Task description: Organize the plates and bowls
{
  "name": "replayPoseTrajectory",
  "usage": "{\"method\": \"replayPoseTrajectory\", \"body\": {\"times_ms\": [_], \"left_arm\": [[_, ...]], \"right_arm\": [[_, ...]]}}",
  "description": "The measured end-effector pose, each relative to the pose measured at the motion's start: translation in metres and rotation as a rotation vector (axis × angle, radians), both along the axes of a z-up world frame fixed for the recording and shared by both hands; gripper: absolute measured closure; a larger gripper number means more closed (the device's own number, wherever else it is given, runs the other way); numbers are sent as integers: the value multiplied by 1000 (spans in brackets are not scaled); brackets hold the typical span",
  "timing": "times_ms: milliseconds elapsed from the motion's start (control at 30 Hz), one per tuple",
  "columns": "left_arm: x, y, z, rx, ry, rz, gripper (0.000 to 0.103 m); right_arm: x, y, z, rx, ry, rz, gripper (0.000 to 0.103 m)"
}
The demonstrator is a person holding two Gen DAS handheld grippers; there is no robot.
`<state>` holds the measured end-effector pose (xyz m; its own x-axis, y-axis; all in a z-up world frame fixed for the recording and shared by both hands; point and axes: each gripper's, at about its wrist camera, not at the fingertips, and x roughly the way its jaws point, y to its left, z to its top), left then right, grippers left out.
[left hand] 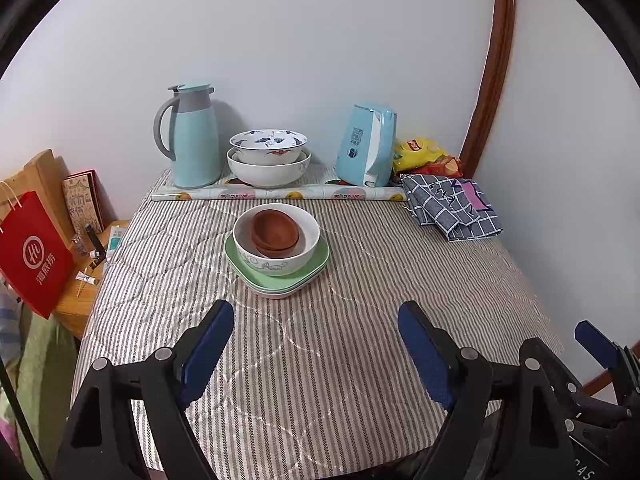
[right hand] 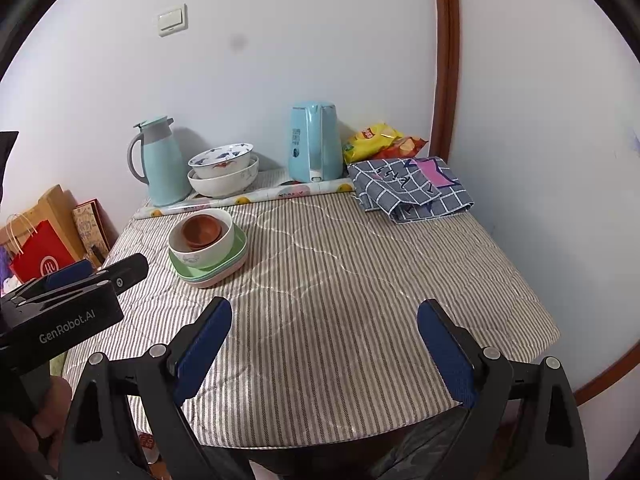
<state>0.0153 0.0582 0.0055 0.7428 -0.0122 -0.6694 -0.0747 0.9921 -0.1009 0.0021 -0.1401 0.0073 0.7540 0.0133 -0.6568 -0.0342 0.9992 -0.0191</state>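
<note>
**Both grippers wide open, short of the stacked dishes**

The striped quilted tablecloth (left hand: 360, 280) covers the table. Only the left wrist view shows the wooden side stand (left hand: 80, 300) with its small bottles; only the right wrist view shows the left gripper's branded body and the person's hand (right hand: 44, 424) under it.

Mid-table, green plates (left hand: 316, 262) carry a white bowl (left hand: 276, 258) holding brown bowls (left hand: 275, 229). Two patterned bowls (left hand: 269, 152) sit nested by the thermos jug (left hand: 192, 140).

The left gripper (left hand: 316, 316) and right gripper (right hand: 325, 316) hover level over the near edge, jaws spread wide, gripping nothing.
</note>
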Motion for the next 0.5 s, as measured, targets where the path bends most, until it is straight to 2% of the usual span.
{"method": "replayPoseTrajectory", "body": {"times_ms": [500], "left_arm": [[0,4,0,8,-14,7,20]], "right_arm": [[-3,5,2,6,-10,7,9]]}}
